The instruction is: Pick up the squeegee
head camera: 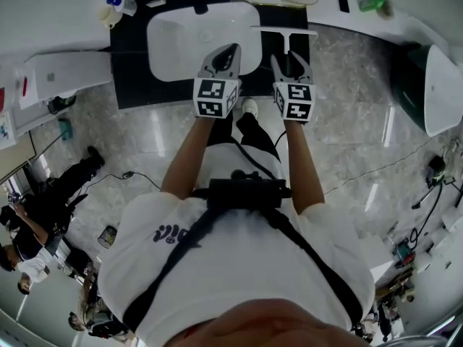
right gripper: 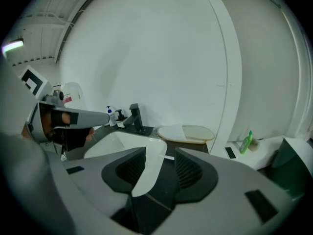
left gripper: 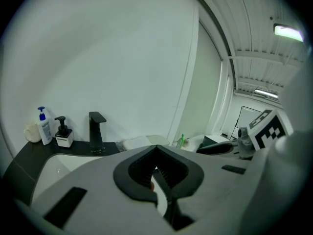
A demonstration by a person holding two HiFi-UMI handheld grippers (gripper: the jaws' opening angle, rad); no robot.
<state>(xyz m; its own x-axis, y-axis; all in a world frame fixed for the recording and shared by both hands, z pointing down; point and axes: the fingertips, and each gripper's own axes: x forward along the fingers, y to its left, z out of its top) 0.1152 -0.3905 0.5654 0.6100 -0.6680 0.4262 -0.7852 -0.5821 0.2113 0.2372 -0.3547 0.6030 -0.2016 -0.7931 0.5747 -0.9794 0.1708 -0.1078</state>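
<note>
black counter (head camera: 134,74), white sink (head camera: 168,43). squeegee (head camera: 283,30) lies on counter just right of sink, handle toward right gripper (head camera: 290,62), jaws wide, empty. left gripper (head camera: 230,53) jaws together, idle. advice: straddle handle squarely, low, then close.

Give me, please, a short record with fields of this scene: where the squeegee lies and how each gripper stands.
squeegee: white T-shaped squeegee, lying on the dark countertop right of the white basin
left gripper: jaws together, nothing held, over the basin's near edge
right gripper: jaws apart, nothing between them, squeegee just ahead
behind basin: black tap, blue-capped pump bottle
</note>
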